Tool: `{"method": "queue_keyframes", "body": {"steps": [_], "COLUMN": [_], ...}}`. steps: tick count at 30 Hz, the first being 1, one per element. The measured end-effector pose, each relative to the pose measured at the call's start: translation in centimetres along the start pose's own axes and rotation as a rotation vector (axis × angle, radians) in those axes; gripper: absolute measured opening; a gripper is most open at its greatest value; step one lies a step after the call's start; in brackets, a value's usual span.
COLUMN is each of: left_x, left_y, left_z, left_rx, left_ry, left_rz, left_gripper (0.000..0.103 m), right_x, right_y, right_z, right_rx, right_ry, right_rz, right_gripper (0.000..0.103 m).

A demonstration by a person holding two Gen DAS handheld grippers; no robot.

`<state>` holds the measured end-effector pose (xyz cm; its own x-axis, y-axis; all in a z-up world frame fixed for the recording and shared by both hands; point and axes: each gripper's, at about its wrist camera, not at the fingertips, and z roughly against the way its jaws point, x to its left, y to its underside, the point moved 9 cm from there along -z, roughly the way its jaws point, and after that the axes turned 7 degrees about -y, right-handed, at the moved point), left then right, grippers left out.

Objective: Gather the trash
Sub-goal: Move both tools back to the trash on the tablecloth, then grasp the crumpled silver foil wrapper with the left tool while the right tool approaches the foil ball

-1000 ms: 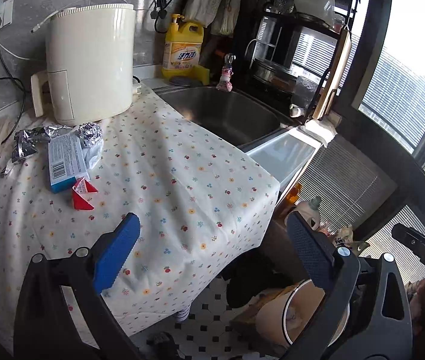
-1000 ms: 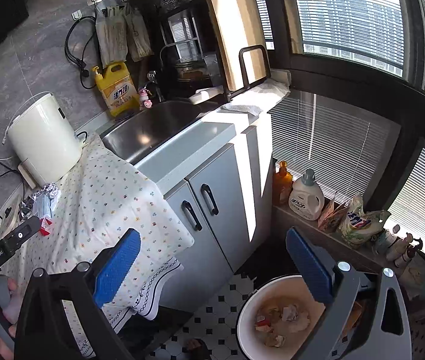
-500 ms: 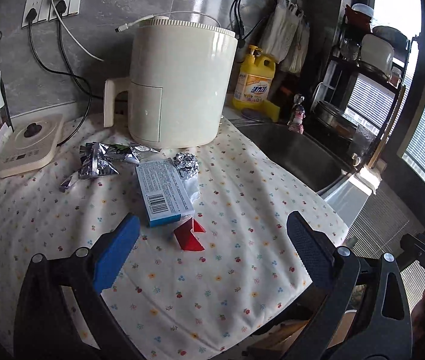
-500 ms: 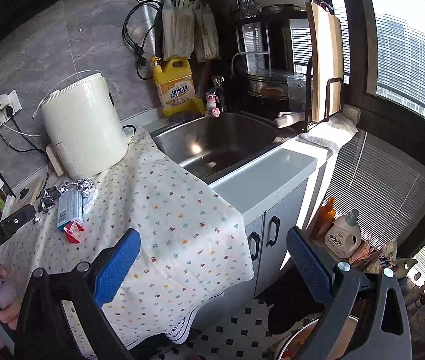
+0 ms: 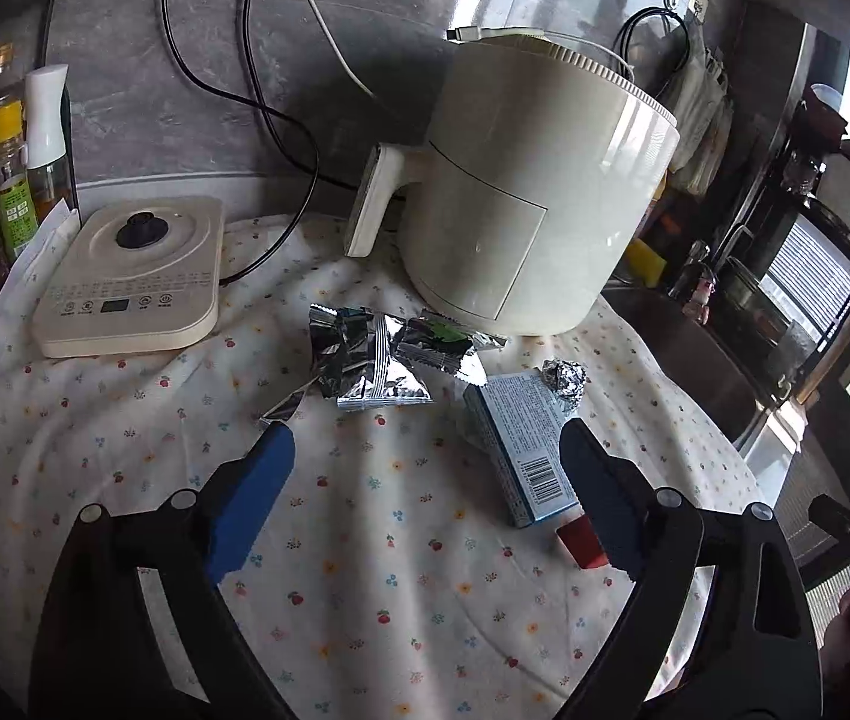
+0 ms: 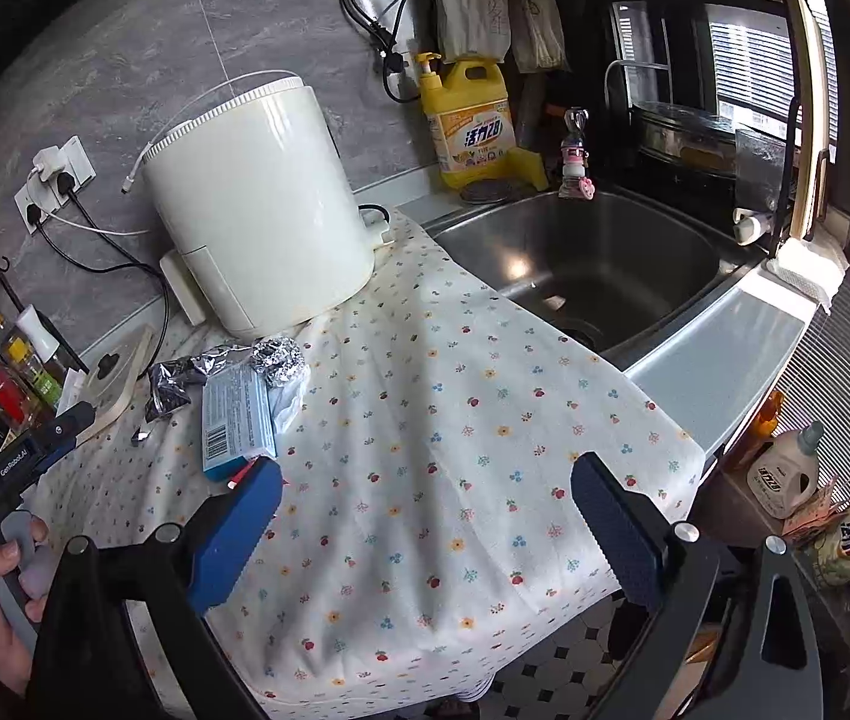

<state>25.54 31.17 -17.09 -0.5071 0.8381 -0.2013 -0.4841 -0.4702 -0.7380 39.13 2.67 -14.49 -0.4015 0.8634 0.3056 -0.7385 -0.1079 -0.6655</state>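
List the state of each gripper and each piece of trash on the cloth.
left gripper: open, empty, above the cloth.
right gripper: open, empty.
silver wrappers: crumpled, lying flat by the air fryer.
blue box: lying flat, barcode up.
foil ball: scrunched, beside the box.
red scrap: on the cloth, partly hidden by a gripper finger.

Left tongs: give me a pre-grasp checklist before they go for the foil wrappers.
1. Left tongs open wide, empty: ok.
2. Foil wrappers in view ahead of the tips, unobstructed: ok.
3. Tips touching the wrappers: not ok, still short of them.
4. Blue box near the right finger, may get bumped: not ok.
5. Air fryer standing close behind the wrappers: cannot tell clearance.
6. Right tongs open, empty, clear of the trash: ok.
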Motion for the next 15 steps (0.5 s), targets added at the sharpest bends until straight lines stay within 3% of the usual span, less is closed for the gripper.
{"method": "queue_keyframes", "body": {"steps": [5, 9, 15], "left_x": [1.2, 1.5, 1.7], "left_y": [-1.3, -1.9, -2.0], "left_z": [-2.8, -5.4, -9.2], "left_rx": [0.031, 0.064, 0.106], "left_ry": [0.026, 0.012, -0.025], "left_rz": [-0.012, -0.036, -0.062], "left_gripper": [0.076, 0.075, 0.075], "right_x": [1.7, 2.6, 2.2], "right_y": [-0.4, -0.7, -1.1], "right_z": [-2.0, -2.7, -3.0], "right_rx": [0.027, 0.047, 0.066], "right_ry": [-0.006, -0.008, 0.023], "right_rz": [-0.007, -0.011, 0.001], "right_gripper": [0.088, 0.082, 0.082]}}
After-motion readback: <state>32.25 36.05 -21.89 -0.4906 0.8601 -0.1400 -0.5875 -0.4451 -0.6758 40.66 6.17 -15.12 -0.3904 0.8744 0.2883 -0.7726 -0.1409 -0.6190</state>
